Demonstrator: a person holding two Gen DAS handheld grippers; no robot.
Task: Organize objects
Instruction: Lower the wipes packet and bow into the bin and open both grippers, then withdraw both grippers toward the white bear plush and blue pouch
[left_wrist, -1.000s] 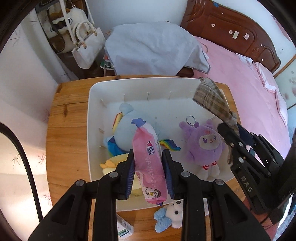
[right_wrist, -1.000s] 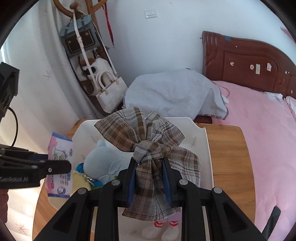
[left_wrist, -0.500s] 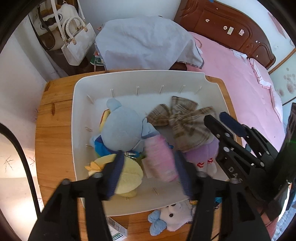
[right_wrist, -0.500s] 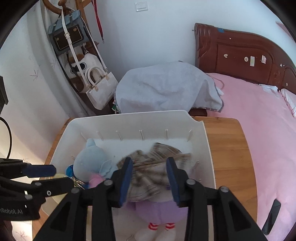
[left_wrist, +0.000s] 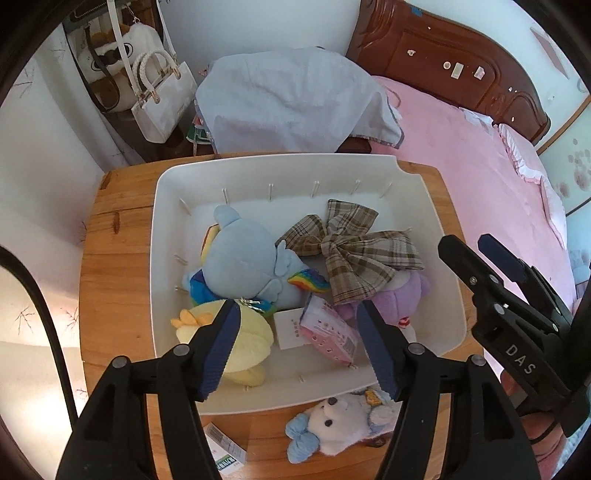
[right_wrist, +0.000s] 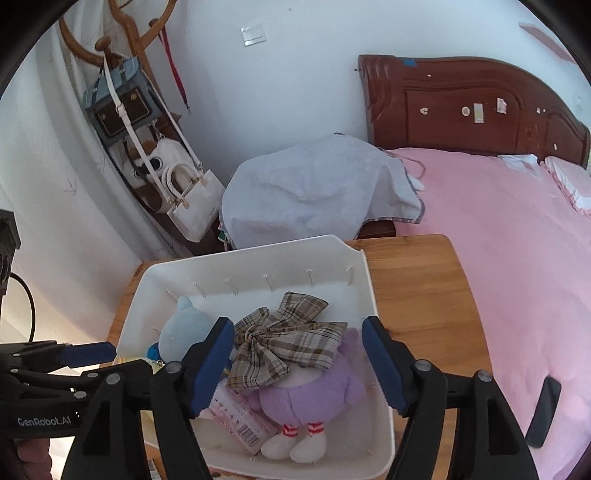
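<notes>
The white bin (left_wrist: 439, 236) sits on the wooden counter (left_wrist: 110, 258) and serves as the collecting place, so the soft things lie heaped inside it. The plaid bow (left_wrist: 354, 251) is draped over the purple plush (right_wrist: 314, 387) toward the bin's bed-side wall, likely let fall there, since it lies loose and spread. The pink tissue pack (left_wrist: 328, 328) lies tilted at the bin's near wall, leaning between the purple plush and the yellow plush (left_wrist: 236, 332); the blue plush (left_wrist: 247, 262) fills the bin's middle.

Both tools hang above the bin's near edge with nothing in them: the left gripper (left_wrist: 299, 347) has its jaws spread wide over the tissue pack, and the right gripper (right_wrist: 299, 365) stands equally wide over the bow and purple plush.

The left wrist view alone shows what is not yet in the bin: a white bear plush (left_wrist: 340, 421) and a small box (left_wrist: 225, 446) on the counter just outside the bin's near wall, probably next to collect. The right wrist view alone shows a dark phone (right_wrist: 543, 410) on the pink bed (right_wrist: 498, 258) beyond the bin's bed side, and the purple plush's white feet.
</notes>
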